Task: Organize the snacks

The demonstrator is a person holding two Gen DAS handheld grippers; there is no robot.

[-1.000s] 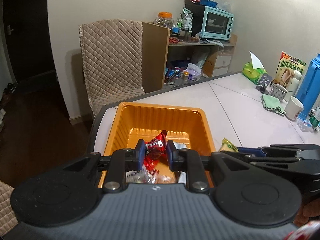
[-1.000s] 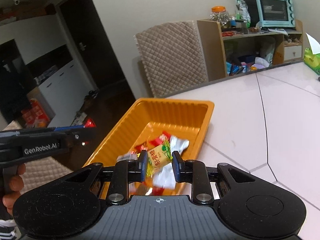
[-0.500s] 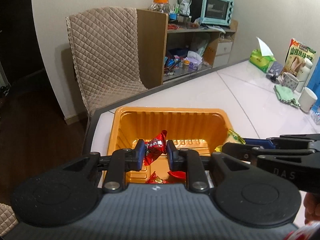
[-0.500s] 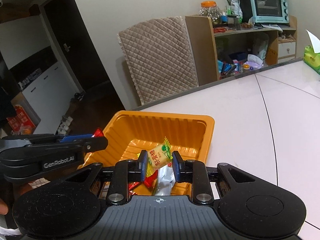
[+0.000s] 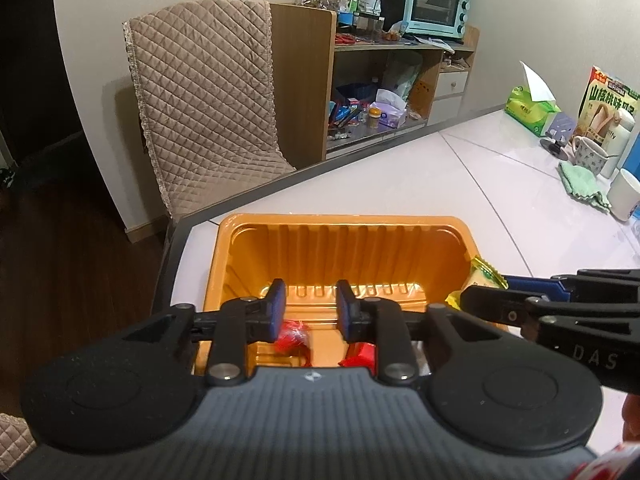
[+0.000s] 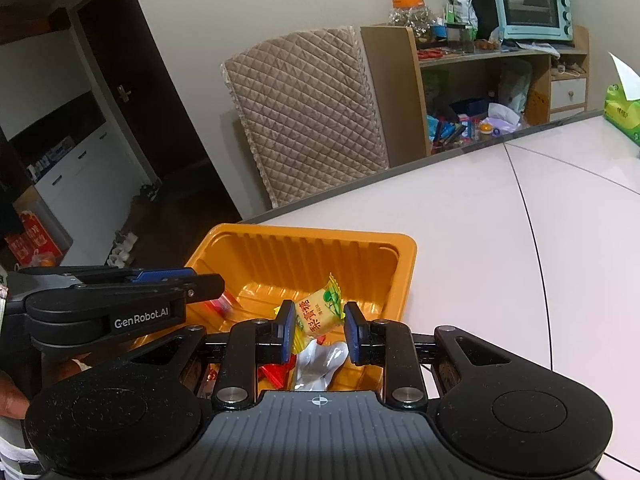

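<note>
- Both grippers had come down over the tray [image 5: 344, 226] since the earlier frames, and the red candy that the left gripper [image 5: 310, 306] carried was no longer between its pads.
- Left gripper: its jaws had just been opening and stood apart with nothing between them; the red candy [image 5: 292, 334] lay on the tray floor just below and slightly left of the gap (dropped, by the look of it).
- Right gripper [image 6: 318, 330]: jaws clamped on the yellow candy [image 6: 320, 312], which stood tilted, its long axis running up and to the right, hanging over the tray's near end.
- Other wrappers lay beneath it: a silver one [image 6: 320, 364] and a red one [image 6: 274, 372].
- The tray sat at the table's [image 6: 480, 240] corner, straight ahead of both grippers, its long side running across the left view.
- The coming move turned on the yellow candy being directly above the tray; I judged that a plain release by the right hand would land it inside, no further reach needed.
- Risk seemed slight: the candy hung nearer the tray's right wall than its middle.
</note>
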